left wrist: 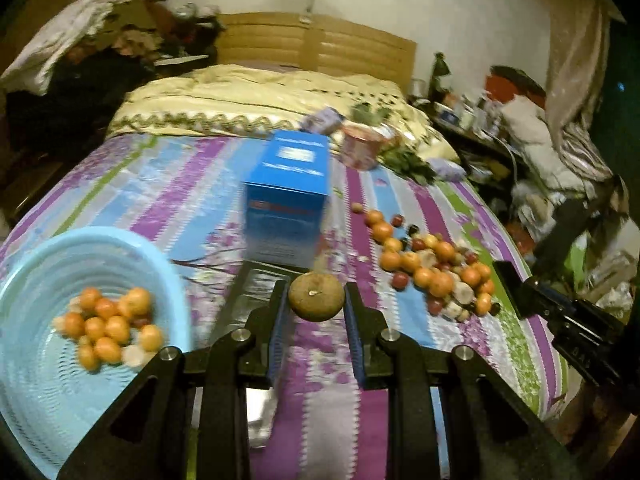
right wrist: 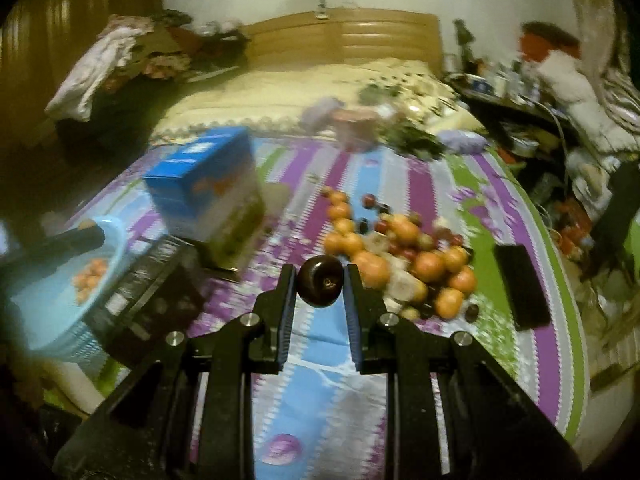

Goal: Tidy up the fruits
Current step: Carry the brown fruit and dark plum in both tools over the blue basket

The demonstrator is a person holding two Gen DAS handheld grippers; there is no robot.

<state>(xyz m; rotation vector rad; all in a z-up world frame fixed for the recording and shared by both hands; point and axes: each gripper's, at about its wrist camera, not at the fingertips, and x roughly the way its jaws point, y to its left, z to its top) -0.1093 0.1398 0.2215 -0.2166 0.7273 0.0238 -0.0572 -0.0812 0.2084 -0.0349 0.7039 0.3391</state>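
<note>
We saw the left gripper (left wrist: 317, 298) clamped on a brown round fruit (left wrist: 316, 297), held above the striped bedsheet (left wrist: 160, 184), right of the blue basket (left wrist: 24, 380). The right gripper (right wrist: 320, 286) was clamped on a dark fruit (right wrist: 320, 286) near the loose pile (right wrist: 404, 264). The basket already held a cluster of orange fruits (left wrist: 108, 330). Many orange and red pieces remained in the pile on the sheet, by the blue box (left wrist: 288, 196). We judged the sorting partly done, with much left.

The blue basket (left wrist: 24, 280) is cut off by the frame's left edge.
</note>
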